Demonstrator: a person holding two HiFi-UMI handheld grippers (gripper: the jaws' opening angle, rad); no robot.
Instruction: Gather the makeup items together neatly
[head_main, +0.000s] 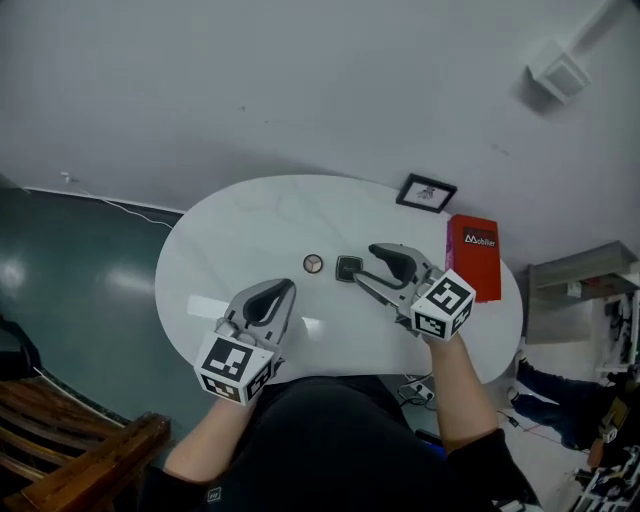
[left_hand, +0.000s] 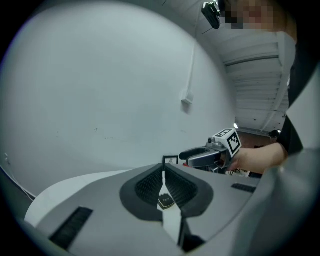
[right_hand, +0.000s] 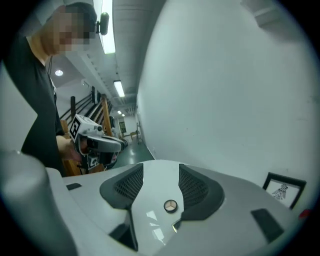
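Note:
On the white oval table (head_main: 220, 250) lie a round compact (head_main: 313, 263) with a three-part lid and, just right of it, a dark square compact (head_main: 348, 268). My left gripper (head_main: 287, 288) is shut and empty, held above the table's near side, short of the round compact. In the left gripper view the square compact (left_hand: 166, 201) shows through the slit of the left gripper (left_hand: 164, 170). My right gripper (head_main: 366, 265) stands open and empty just right of the square compact. In the right gripper view the round compact (right_hand: 170, 206) lies on the table below the right gripper (right_hand: 160, 170).
A red box (head_main: 473, 255) stands at the table's right end, and a small black picture frame (head_main: 426, 193) sits at the far right edge by the wall. A wooden bench (head_main: 60, 440) is at the lower left. A grey shelf (head_main: 580, 290) stands at the right.

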